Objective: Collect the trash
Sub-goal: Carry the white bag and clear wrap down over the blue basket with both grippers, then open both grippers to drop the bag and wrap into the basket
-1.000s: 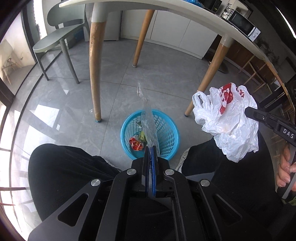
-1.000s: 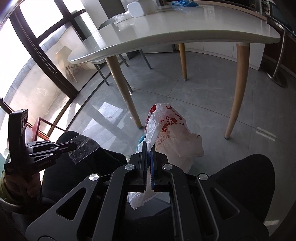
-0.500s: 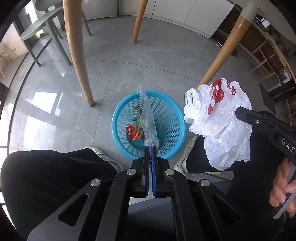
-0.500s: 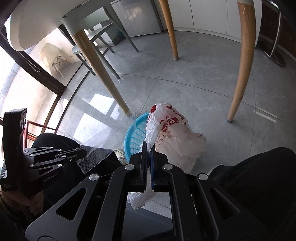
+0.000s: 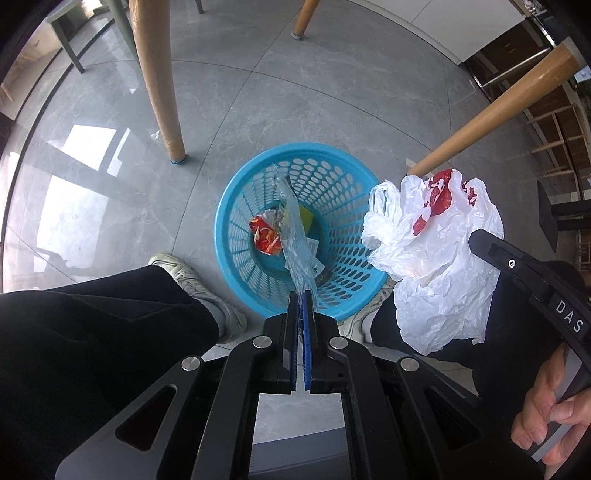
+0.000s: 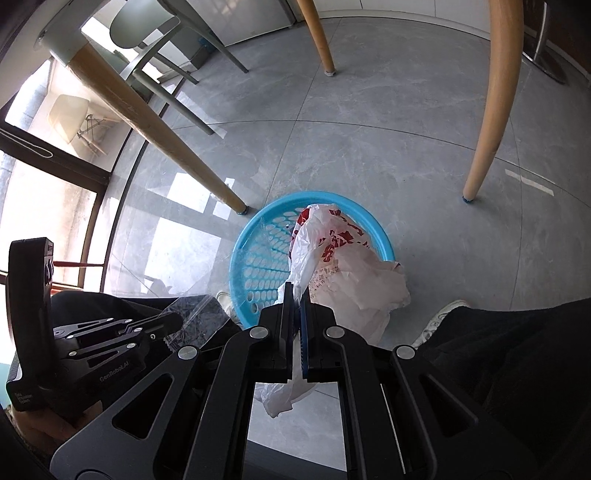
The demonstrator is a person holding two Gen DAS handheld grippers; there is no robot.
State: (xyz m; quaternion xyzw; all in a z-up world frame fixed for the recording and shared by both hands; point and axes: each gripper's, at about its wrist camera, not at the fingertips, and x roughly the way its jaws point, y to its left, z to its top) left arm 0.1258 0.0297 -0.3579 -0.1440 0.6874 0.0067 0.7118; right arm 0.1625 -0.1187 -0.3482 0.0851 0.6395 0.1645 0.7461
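Both grippers point steeply down over the blue basket point(image 5: 295, 236), left gripper point(image 5: 303, 295) jaws pinching clear wrapper point(image 5: 295, 236), right gripper point(image 6: 295, 291) a white bag point(image 6: 351, 273)

Wooden table legs point(image 5: 155, 74) stand on grey floor tiles point(image 5: 258, 92); a green chair point(image 6: 147, 26) stands near the window point(image 6: 44, 177).

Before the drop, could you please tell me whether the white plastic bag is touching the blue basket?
Cannot tell. In the left wrist view the white plastic bag overlaps the blue basket rim; the right wrist view shows it before the basket too, with no plain gap or contact.
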